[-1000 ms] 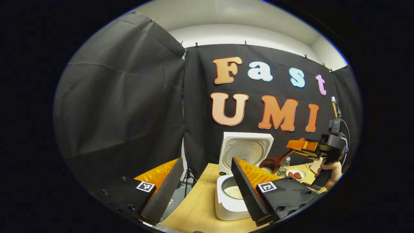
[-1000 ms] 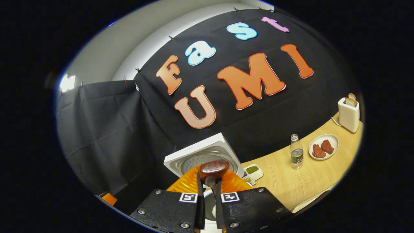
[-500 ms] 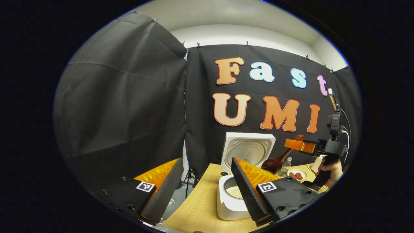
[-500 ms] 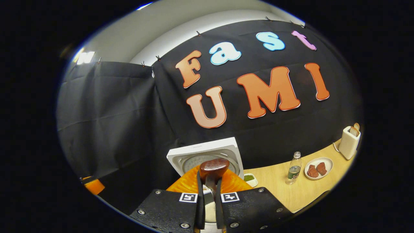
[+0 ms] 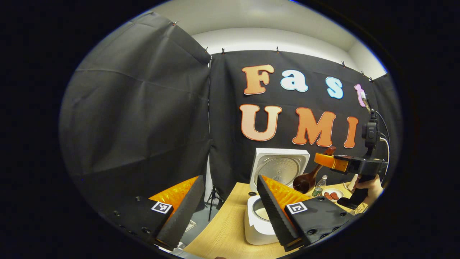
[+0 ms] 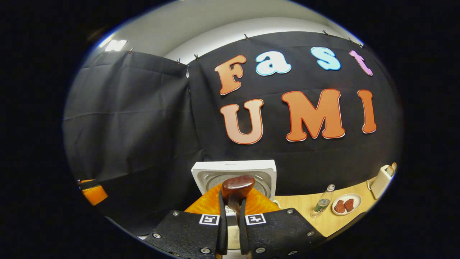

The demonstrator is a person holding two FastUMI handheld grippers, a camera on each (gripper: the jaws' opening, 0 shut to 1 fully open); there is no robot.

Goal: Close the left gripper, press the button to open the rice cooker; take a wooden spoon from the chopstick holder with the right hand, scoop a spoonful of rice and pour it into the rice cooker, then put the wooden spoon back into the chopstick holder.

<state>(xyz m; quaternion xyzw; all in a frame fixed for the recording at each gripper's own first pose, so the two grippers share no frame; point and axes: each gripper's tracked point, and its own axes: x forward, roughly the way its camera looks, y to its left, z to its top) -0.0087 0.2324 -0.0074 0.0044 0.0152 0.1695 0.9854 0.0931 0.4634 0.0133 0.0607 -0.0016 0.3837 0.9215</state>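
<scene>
The white rice cooker [image 5: 256,225] stands on the wooden table [image 5: 222,233] with its lid [image 5: 282,169] raised; pale rice lies in its pot. My left gripper [image 5: 229,178] is open and empty, in the air in front of the cooker. To the right a hand [image 5: 370,187] holds my right gripper [image 5: 329,160], shut on the handle of a dark wooden spoon [image 5: 304,182] whose bowl hangs beside the lid. In the right gripper view the right gripper [image 6: 231,212] pinches the wooden spoon [image 6: 237,185] in front of the cooker's lid [image 6: 233,169].
A water bottle [image 6: 321,205], a plate with red meat [image 6: 344,205] and a white toaster [image 6: 380,177] stand on the table [image 6: 305,210] to the right. Part of the left gripper [image 6: 91,192] shows at far left. The table's left edge runs near the cooker.
The right gripper has risen and levelled out, carrying the spoon up and away from the pot. The left gripper stays open and has drifted slightly.
</scene>
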